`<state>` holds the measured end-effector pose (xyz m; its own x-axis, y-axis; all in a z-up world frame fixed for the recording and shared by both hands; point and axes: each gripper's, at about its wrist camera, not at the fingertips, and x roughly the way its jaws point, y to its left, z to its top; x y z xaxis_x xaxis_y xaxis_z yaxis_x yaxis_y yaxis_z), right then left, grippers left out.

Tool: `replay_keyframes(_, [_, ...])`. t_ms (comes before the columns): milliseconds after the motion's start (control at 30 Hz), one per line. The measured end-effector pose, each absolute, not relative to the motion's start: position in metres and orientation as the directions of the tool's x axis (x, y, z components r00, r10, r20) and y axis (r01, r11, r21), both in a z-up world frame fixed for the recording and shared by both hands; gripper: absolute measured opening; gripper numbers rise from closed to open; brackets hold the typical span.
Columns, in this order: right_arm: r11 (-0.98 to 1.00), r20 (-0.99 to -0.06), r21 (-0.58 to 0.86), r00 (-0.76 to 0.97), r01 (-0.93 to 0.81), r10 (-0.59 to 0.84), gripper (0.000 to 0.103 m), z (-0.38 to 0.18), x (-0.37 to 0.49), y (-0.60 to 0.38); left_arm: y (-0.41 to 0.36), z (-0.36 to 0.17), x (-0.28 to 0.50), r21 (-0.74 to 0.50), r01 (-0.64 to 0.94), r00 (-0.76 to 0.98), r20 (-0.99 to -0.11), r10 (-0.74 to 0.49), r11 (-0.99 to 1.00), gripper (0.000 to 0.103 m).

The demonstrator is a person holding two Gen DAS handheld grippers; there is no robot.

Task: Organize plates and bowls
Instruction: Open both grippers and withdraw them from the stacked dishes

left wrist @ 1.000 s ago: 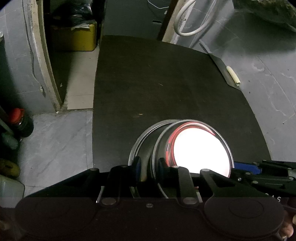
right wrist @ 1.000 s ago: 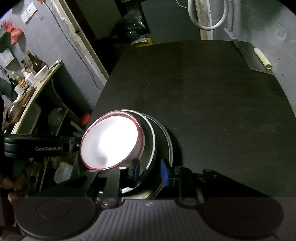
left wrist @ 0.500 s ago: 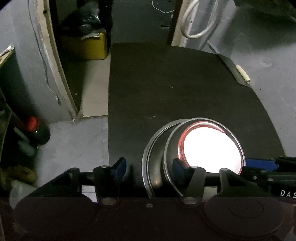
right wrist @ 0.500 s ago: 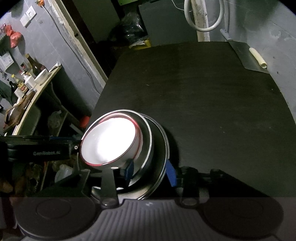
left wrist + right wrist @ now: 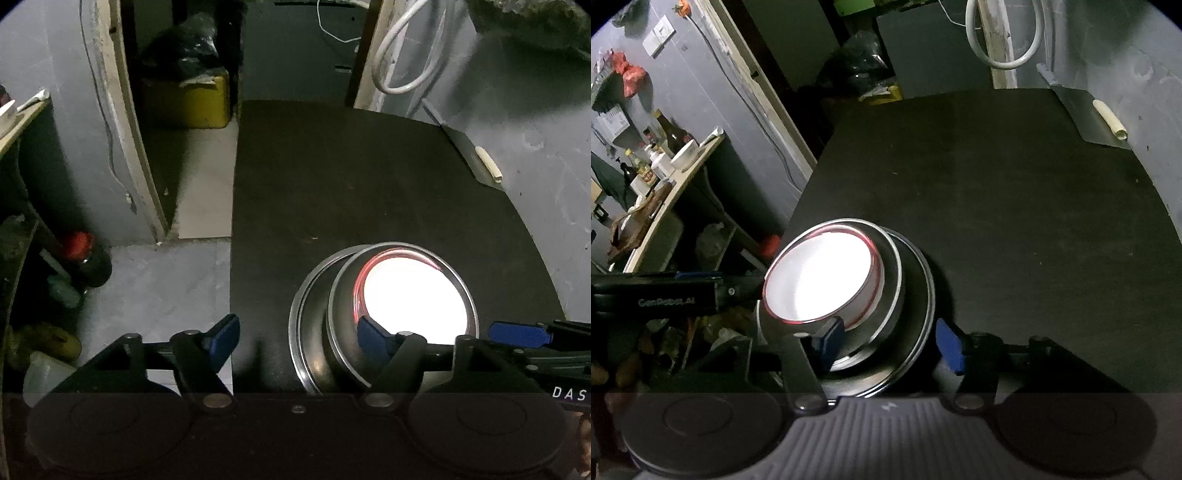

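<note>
A white bowl with a red rim (image 5: pixel 410 299) (image 5: pixel 816 277) sits inside a steel bowl (image 5: pixel 340 321) (image 5: pixel 892 273), which stands on a steel plate (image 5: pixel 306 332) (image 5: pixel 919 295) near the front left corner of the black table (image 5: pixel 351 184) (image 5: pixel 1015 221). My left gripper (image 5: pixel 299 339) straddles the stack's left rim. Its jaws are opening and neither pad presses on metal. My right gripper (image 5: pixel 890 343) straddles the stack's near right rim, one blue pad inside the steel bowl and one outside the plate. Its jaws are opening too, and the pads are off the rims.
A cleaver with a pale handle (image 5: pixel 487 168) (image 5: pixel 1108 118) lies at the table's far right edge. On the floor to the left are a red-capped bottle (image 5: pixel 85 258) and a yellow box (image 5: pixel 188 99). A shelf of bottles (image 5: pixel 657 158) stands left of the table.
Both grippers were shut on the stack's rims a second ago; their jaws have spread apart and let go. The left gripper has drawn back and up a little. The stack stays put.
</note>
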<state>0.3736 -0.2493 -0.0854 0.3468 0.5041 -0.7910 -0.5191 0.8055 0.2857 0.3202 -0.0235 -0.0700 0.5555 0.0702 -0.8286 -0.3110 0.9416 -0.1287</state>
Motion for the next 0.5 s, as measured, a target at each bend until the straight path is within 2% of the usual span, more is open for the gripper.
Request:
replay_keyframes(133, [0.799, -0.778, 0.297, 0.353, -0.523, 0.520, 0.070, -0.082, 0.372, -0.253, -0.027, -0.062, 0.314, -0.132, -0.317, 0.570, -0.818, 0.078, 0.939, 0.084])
replay_keyframes(167, [0.796, -0.772, 0.300, 0.356, -0.526, 0.527, 0.075, -0.081, 0.372, -0.254, -0.028, -0.061, 0.313, -0.126, -0.320, 0.573, -0.815, 0.086, 0.939, 0.088])
replay_keyframes(300, [0.789, -0.753, 0.292, 0.378, -0.541, 0.539, 0.088, -0.075, 0.369, -0.257, -0.034, -0.056, 0.308, -0.108, -0.334, 0.575, -0.811, 0.112, 0.936, 0.091])
replay_keyframes(367, [0.787, -0.744, 0.282, 0.392, -0.549, 0.541, 0.092, -0.071, 0.368, -0.259, -0.036, -0.054, 0.305, -0.101, -0.346, 0.577, -0.807, 0.127, 0.933, 0.098])
replay_keyframes(500, [0.783, -0.722, 0.281, 0.415, -0.555, 0.553, 0.100, -0.064, 0.365, -0.266, -0.040, -0.047, 0.296, -0.101, -0.366, 0.593, -0.791, 0.149, 0.925, 0.101])
